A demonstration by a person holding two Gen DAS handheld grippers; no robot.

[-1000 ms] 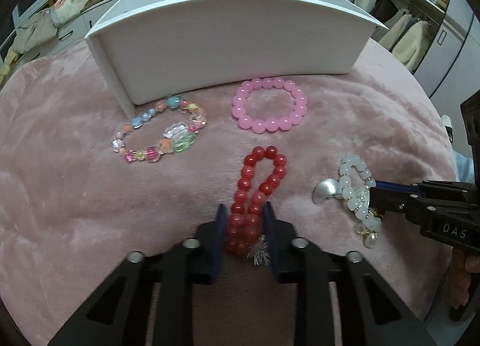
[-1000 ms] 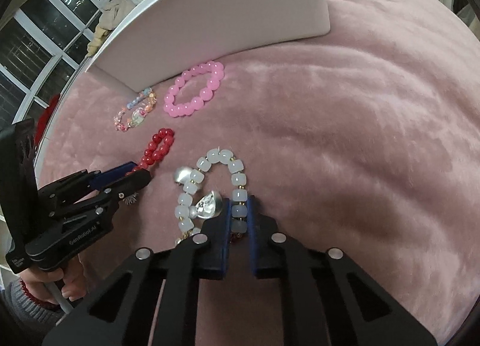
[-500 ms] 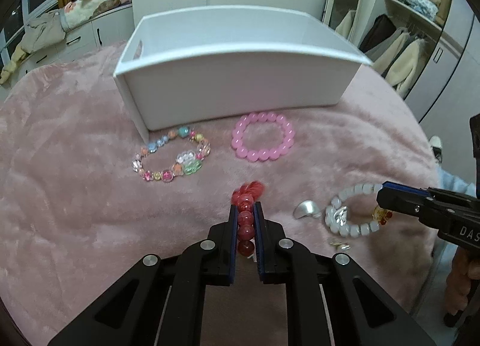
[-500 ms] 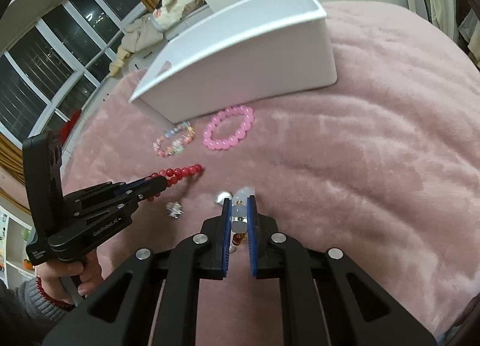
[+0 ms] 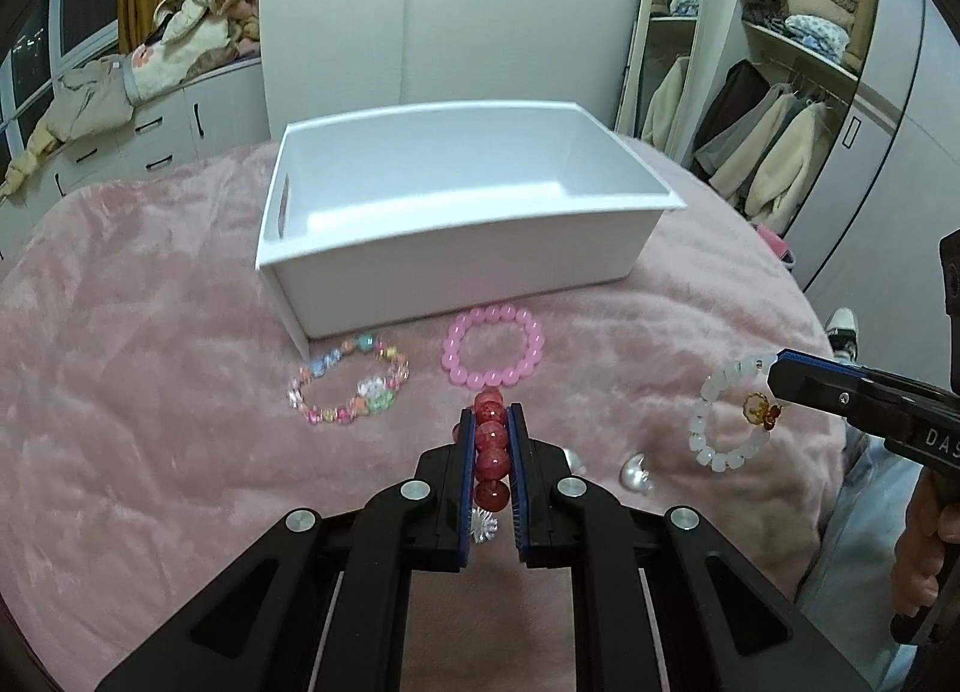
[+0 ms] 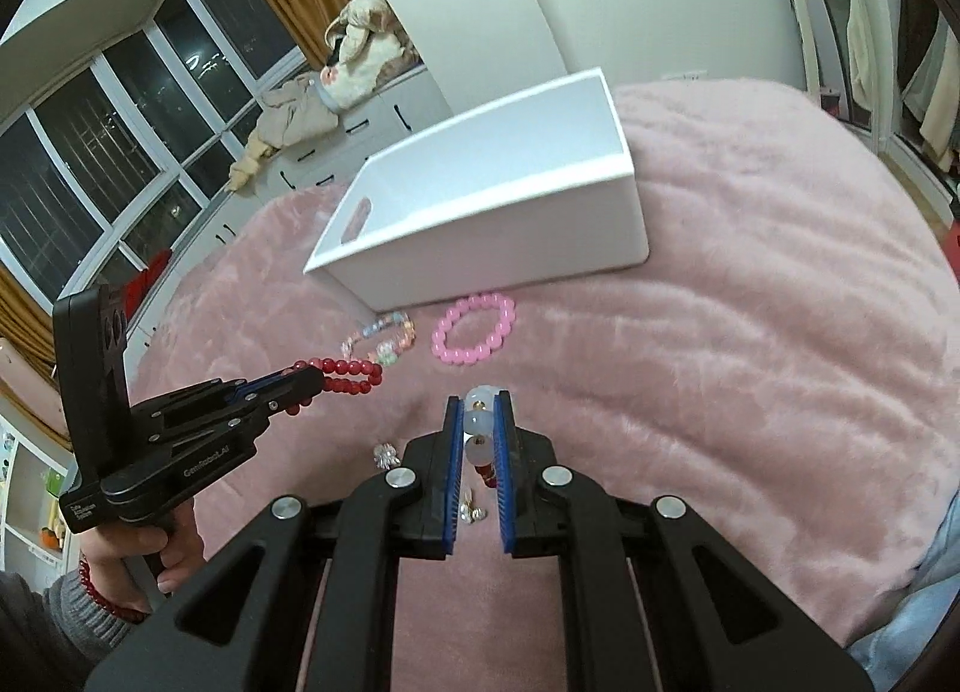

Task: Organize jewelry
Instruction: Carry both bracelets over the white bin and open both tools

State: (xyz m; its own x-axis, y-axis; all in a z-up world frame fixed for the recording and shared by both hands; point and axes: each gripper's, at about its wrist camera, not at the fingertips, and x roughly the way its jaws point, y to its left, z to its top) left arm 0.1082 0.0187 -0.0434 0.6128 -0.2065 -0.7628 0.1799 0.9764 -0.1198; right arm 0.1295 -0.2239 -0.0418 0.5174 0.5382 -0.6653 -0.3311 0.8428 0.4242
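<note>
**Inspection: 4 bracelets, 1 box, 2 grippers, both loaded**

Count: bracelets x4, white box x1, handheld grippers x2.

Left gripper point(image 5: 492, 428), lower centre of left wrist view: fingers clenched on red bead bracelet point(image 5: 491, 446); beads stacked btwn the blue pads, a clear crystal charm hanging under them. In right wrist view same gripper sits at left of frame w/ red loop sticking out of its tip toward centre, clear of the blanket.

Right gripper point(image 6: 480, 422), lower centre of right wrist view: fingers clenched on white bead bracelet point(image 5: 729, 422); pale beads pinched btwn pads. In left wrist view the loop hangs from its tip at right of frame, amber/red charm near the tip, silver charm below.

On pink blanket point(image 5: 150, 392), 2 bracelets lying flat: multicolour bead bracelet point(image 5: 348, 386) and pink bead bracelet point(image 5: 493, 353), side by side, apart, just in front of box's near wall.

White box point(image 5: 468, 248), upper centre of frame: open top, handle slot in left wall, nothing visible inside.

Hand point(image 6: 144, 554) on left gripper's handle, lower left of right wrist view; red bead band at wrist.
</note>
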